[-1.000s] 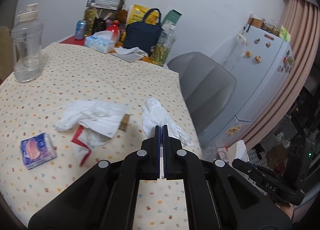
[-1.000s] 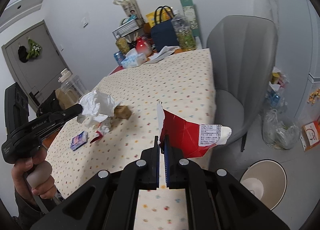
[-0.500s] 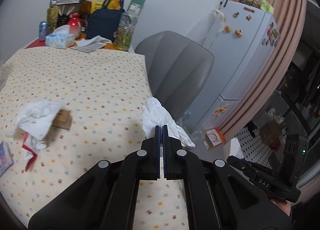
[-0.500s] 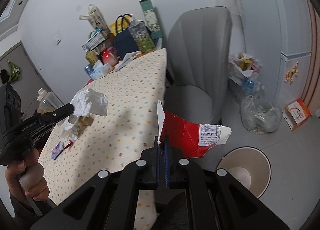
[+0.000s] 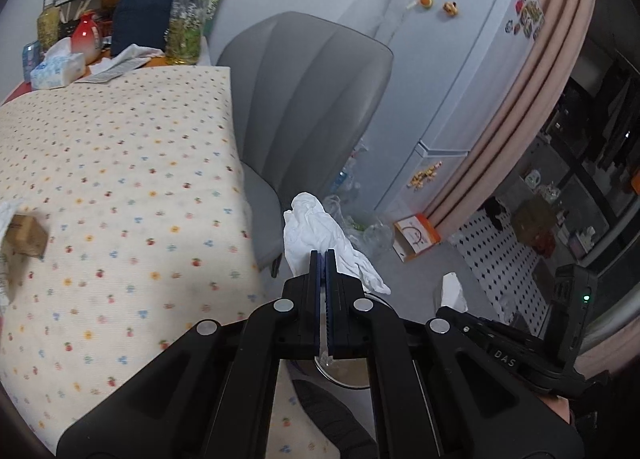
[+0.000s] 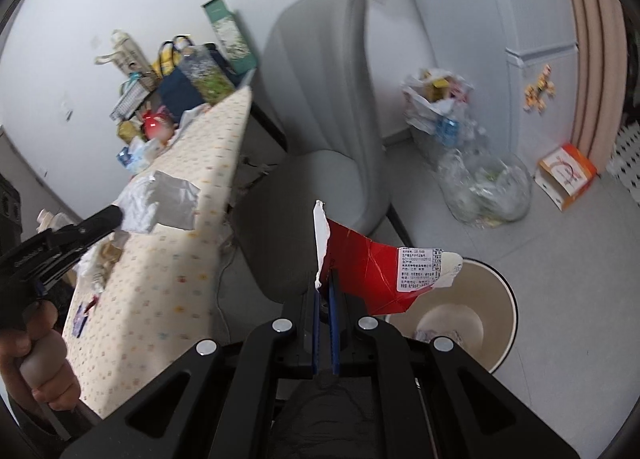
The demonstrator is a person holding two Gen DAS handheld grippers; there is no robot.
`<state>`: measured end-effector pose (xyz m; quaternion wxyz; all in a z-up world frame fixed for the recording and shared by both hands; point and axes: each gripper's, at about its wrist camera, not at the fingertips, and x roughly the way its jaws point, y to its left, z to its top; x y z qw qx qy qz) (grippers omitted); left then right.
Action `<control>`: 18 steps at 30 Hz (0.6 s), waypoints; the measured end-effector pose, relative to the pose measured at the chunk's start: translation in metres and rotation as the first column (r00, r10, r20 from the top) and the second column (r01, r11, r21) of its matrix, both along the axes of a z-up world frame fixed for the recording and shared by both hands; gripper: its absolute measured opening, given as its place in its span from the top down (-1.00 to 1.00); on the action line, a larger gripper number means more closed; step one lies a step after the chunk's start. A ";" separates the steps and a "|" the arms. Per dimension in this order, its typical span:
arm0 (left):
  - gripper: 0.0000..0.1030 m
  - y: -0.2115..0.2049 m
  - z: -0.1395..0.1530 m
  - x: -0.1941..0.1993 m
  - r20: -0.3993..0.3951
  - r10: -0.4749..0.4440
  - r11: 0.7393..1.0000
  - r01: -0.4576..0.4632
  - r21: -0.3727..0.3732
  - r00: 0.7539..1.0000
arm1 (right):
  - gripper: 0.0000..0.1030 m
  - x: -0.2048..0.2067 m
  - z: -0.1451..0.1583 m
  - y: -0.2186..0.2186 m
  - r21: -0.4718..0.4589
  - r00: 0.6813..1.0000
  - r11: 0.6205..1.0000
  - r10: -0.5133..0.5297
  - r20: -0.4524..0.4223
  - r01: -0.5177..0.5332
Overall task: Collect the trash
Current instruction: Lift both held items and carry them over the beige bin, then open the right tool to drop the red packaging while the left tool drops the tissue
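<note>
My left gripper is shut on a crumpled white tissue, held past the right edge of the dotted table. From the right wrist view the same left gripper shows at the left with the white tissue in it. My right gripper is shut on a torn red wrapper with a white label, hanging over the floor just left of a round beige bin. More scraps, a small cardboard box and white paper, lie on the table's left.
A grey chair stands at the table's right side. A white fridge, pink curtain, clear bags of rubbish and an orange box are on the floor side. Bottles, a navy bag and tissue box crowd the table's far end.
Both grippers swung right, off the table toward the floor, each keeping its piece. The bin has come closer under the right gripper; the table's scraps slid to the left edge of view.
</note>
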<state>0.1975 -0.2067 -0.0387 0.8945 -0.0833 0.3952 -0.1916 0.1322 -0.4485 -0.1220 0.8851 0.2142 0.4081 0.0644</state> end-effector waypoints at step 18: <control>0.95 -0.074 -0.037 0.014 -0.099 -0.106 0.992 0.111 0.053 0.989 | 0.12 0.005 -0.072 -0.058 0.030 0.985 0.992 -0.119 -0.126 0.124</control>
